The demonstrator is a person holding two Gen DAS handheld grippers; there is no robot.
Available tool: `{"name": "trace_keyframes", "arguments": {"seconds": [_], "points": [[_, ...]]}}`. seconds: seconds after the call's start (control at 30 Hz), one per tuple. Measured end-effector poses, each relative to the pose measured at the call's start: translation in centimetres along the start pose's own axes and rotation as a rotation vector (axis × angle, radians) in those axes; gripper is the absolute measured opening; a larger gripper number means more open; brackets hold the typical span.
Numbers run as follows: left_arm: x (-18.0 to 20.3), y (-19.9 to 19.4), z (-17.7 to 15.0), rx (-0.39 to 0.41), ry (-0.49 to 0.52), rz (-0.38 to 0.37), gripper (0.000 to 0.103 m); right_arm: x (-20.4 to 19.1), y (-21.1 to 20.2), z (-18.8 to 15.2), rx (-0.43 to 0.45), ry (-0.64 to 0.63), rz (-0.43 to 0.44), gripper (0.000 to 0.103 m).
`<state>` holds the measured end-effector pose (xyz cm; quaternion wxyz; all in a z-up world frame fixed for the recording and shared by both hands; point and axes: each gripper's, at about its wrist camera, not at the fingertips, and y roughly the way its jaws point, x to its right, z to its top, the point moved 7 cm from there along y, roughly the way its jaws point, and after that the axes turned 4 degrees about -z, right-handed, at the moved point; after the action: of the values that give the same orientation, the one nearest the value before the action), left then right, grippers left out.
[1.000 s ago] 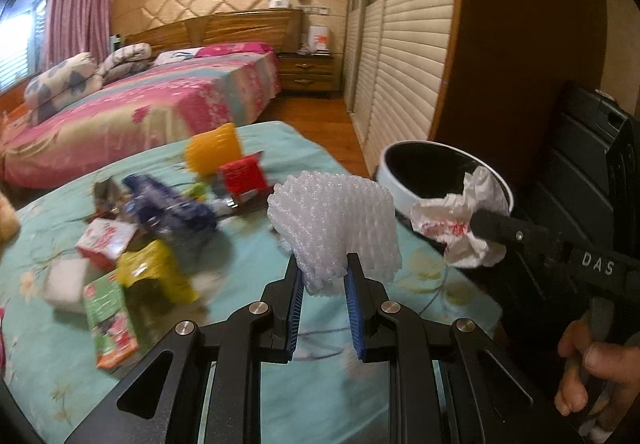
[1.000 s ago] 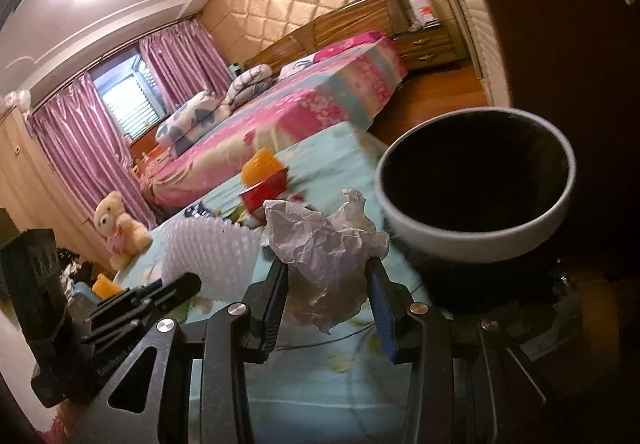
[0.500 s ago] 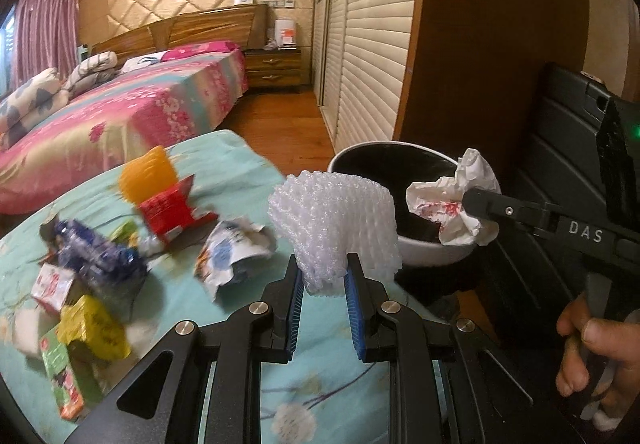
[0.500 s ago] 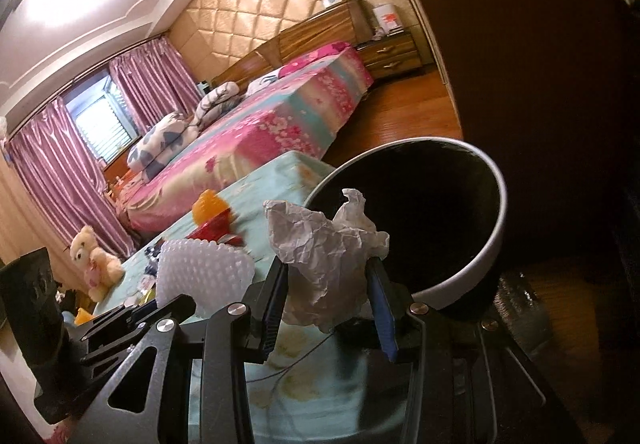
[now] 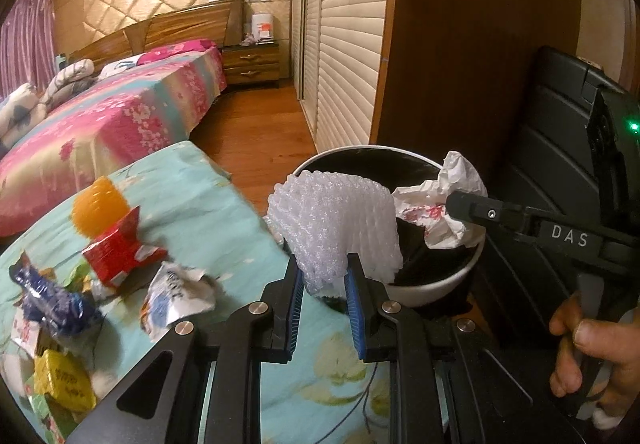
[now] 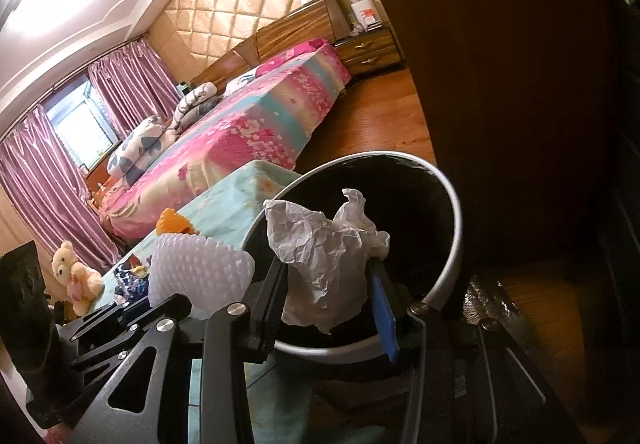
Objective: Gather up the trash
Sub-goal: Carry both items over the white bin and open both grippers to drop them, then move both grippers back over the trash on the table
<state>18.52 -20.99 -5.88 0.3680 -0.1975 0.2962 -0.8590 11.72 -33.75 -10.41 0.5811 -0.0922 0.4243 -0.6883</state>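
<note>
My left gripper is shut on a white foam net sleeve and holds it at the near left rim of the white trash bin. My right gripper is shut on a crumpled white paper and holds it over the bin's black opening. The paper also shows in the left wrist view, above the bin. The foam sleeve shows in the right wrist view, left of the bin.
On the turquoise flowered cloth lie several wrappers: a red carton, an orange cup, a blue wrapper, a yellow packet, a white wrapper. A pink bed and brown wardrobe stand behind.
Both grippers have moved right toward the bin with their loads. The paper is now over the bin's opening, and the foam sleeve has reached its rim.
</note>
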Motion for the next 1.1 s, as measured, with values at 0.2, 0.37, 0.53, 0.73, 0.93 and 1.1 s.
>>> {"name": "trace_keyframes", "arguments": {"seconds": [0.2,0.37,0.53,0.73,0.93,1.1], "points": [[-0.1,0.6,0.5,-0.010,0.003,-0.011,0.020,0.9,0.3,0.5,-0.005,0.006,-0.013,0.042],[0.1,0.8,0.6,-0.010,0.013,-0.014,0.021,1.5,0.6,0.9,-0.013,0.011,-0.021,0.043],[0.6,1.2,0.3,-0.018,0.025,-0.015,0.024,2.5,1.2,1.2,-0.022,0.022,-0.027,0.043],[0.9,1.4,-0.2,-0.033,0.025,-0.013,0.033,2.8,1.3,1.5,-0.021,0.020,-0.041,0.045],[0.4,0.5,-0.6,-0.017,-0.005,0.010,0.063,3.3,1.1,1.8,-0.015,0.057,-0.028,0.073],[-0.2,-0.8,-1.8,-0.015,-0.044,0.026,0.068,2.8,0.3,1.8,0.008,0.063,-0.025,0.085]]}}
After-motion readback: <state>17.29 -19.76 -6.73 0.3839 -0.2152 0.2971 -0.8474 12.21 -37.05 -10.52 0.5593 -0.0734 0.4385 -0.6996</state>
